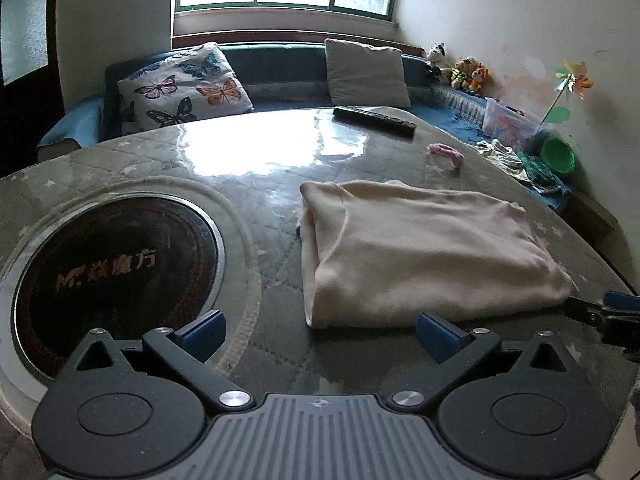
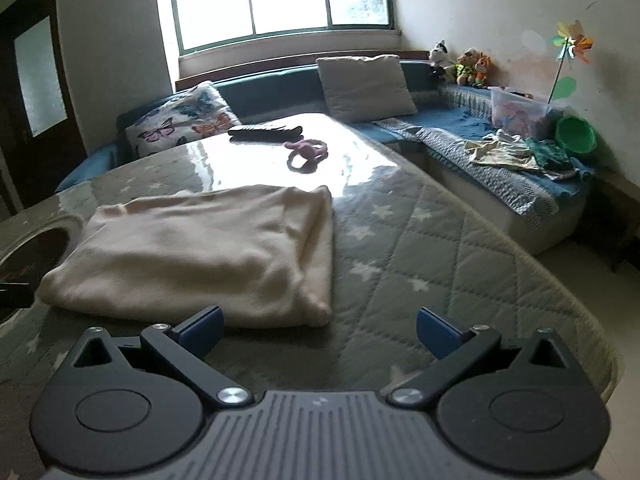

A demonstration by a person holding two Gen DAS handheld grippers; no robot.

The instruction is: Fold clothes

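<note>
A cream garment (image 1: 424, 252) lies folded into a thick rectangle on the glass-topped table (image 1: 280, 288). My left gripper (image 1: 320, 334) hovers just in front of its near left corner, open, with nothing between the blue pads. In the right wrist view the same cream garment (image 2: 208, 256) lies ahead and to the left. My right gripper (image 2: 318, 330) stands open near its front right corner, holding nothing. The right gripper's tip (image 1: 616, 312) shows at the left view's right edge, beside the garment's corner.
A round dark burner (image 1: 116, 276) is set into the table on the left. A remote (image 2: 266, 132) and a pink toy (image 2: 308, 152) lie farther back. Behind runs a blue bench (image 2: 516, 184) with cushions, loose clothes (image 2: 516, 152), a plastic box, a green bowl and plush toys.
</note>
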